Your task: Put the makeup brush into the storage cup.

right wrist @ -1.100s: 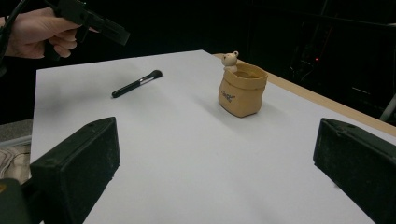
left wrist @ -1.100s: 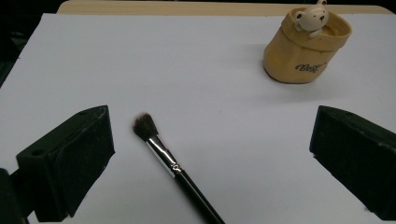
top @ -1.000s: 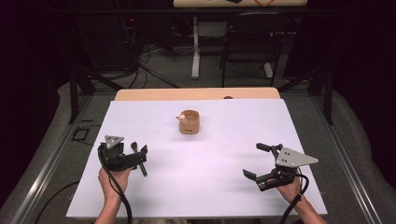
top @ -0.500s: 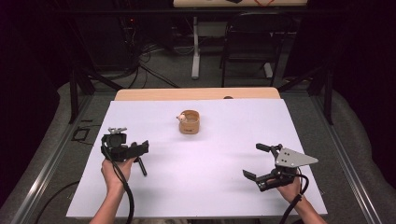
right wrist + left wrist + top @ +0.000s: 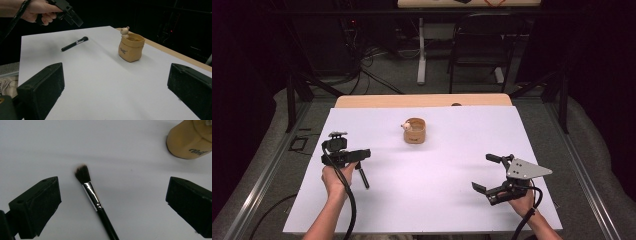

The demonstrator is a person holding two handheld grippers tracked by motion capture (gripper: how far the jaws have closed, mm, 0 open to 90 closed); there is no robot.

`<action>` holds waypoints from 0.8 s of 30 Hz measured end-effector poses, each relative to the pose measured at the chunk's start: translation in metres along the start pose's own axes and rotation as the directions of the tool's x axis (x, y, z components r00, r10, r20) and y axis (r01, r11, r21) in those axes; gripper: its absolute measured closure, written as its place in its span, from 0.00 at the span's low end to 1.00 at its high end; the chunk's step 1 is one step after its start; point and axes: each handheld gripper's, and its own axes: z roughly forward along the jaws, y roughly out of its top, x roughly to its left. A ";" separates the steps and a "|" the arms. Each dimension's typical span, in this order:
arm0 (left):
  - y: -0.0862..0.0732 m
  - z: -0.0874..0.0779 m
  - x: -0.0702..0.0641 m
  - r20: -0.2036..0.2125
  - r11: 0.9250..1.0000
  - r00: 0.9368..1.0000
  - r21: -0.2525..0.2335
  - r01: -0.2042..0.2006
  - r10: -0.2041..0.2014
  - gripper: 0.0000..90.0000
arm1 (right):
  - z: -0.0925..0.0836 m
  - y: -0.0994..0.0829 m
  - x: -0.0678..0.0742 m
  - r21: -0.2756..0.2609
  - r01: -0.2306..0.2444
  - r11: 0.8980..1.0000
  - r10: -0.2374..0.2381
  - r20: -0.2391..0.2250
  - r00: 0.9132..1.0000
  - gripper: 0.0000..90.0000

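A black-handled makeup brush (image 5: pixel 362 177) with a silver ferrule lies flat on the white table sheet (image 5: pixel 437 170). Held above it in a hand, my left gripper (image 5: pixel 357 155) points down at it. In the left gripper view the brush (image 5: pixel 93 197) lies on the sheet between the wide-open jaws (image 5: pixel 113 203), untouched. A tan bag-shaped pot (image 5: pixel 415 131) with a small bear figure on its rim stands at the middle back. My right gripper (image 5: pixel 486 172) rests low at the front right, open and holding nothing. It faces the pot (image 5: pixel 131 47) and the brush (image 5: pixel 75 43).
The sheet covers a wooden table whose back edge (image 5: pixel 422 100) shows as a bare strip. Behind it on the dark floor are a chair (image 5: pixel 482 45), table legs and cables. A cable trails from each gripper toward the front edge.
My left gripper has risen off the sheet and tipped over to look down on the brush, which lies still. The right gripper has not moved.
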 end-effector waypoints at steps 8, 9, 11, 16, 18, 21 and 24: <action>0.004 0.012 0.004 -0.024 0.998 1.000 0.061 0.019 -0.018 0.00 | 0.000 0.000 0.000 0.001 -0.001 1.000 0.001 0.000 1.000 0.01; 0.004 0.012 0.004 -0.024 0.998 1.000 0.061 0.019 -0.018 0.00 | 0.000 0.000 0.000 0.001 -0.001 1.000 0.001 0.000 1.000 0.01; 0.005 0.015 0.004 -0.016 0.997 1.000 0.078 0.025 -0.024 0.00 | 0.000 0.000 0.000 0.003 -0.001 1.000 0.001 -0.002 1.000 0.01; 0.006 0.022 0.007 -0.022 0.992 0.999 0.119 0.044 -0.041 0.00 | 0.000 0.000 0.000 0.000 -0.001 1.000 0.001 0.000 1.000 0.01; 0.005 0.024 0.007 -0.022 0.991 0.999 0.126 0.051 -0.048 0.01 | 0.000 0.000 0.000 0.002 -0.001 1.000 0.001 0.000 1.000 0.01; 0.002 0.026 0.006 -0.021 0.990 0.999 0.132 0.047 -0.044 0.06 | 0.000 0.000 0.000 0.002 0.000 1.000 0.000 0.003 1.000 0.01; -0.001 0.028 0.005 -0.018 0.991 0.999 0.128 0.048 -0.046 0.13 | 0.000 0.000 0.000 -0.001 0.001 1.000 -0.001 0.003 1.000 0.01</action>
